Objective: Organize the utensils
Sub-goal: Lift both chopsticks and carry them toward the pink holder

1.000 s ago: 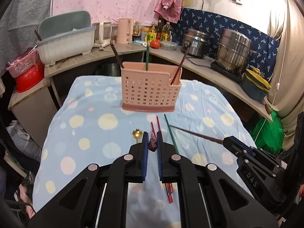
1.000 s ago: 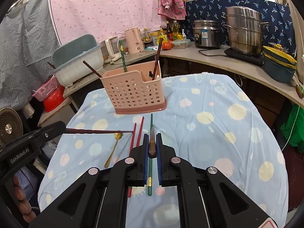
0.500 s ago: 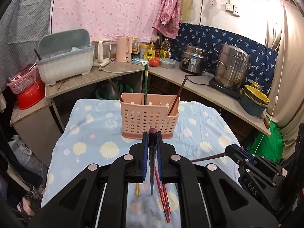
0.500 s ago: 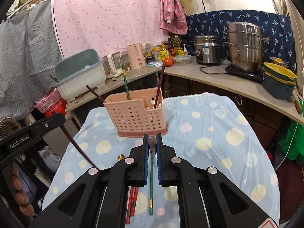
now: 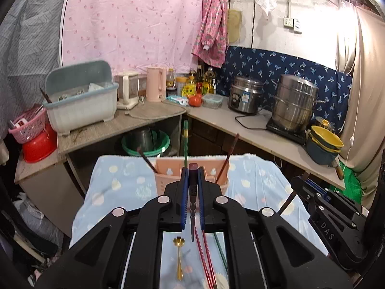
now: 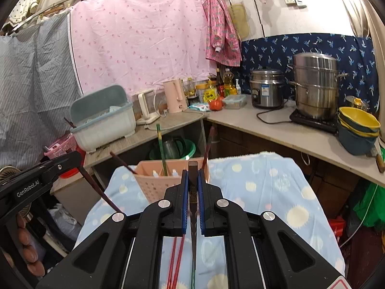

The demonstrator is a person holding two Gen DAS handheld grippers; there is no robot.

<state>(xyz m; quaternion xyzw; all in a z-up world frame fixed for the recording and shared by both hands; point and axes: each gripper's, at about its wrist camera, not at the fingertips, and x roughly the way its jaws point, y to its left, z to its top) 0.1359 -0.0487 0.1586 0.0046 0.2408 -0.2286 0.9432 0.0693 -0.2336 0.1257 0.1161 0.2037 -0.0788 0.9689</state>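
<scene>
Each gripper is clamped on one dark brown wooden chopstick: left gripper (image 5: 191, 180) on one chopstick (image 5: 192, 207), right gripper (image 6: 192, 180) on another (image 6: 193, 192). The pink perforated plastic utensil basket (image 6: 154, 183) stands near the table's far edge, red chopsticks (image 5: 204, 252) and a gold spoon (image 5: 178, 257) lying on the sun-print blue cloth (image 6: 264, 192).

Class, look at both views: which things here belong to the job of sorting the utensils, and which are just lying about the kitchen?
Part of the job:
pink basket
dark chopstick in the left hand-held gripper
red chopsticks
gold spoon

Just lying about:
kettle
rice cooker
steamer pot
tomato
</scene>
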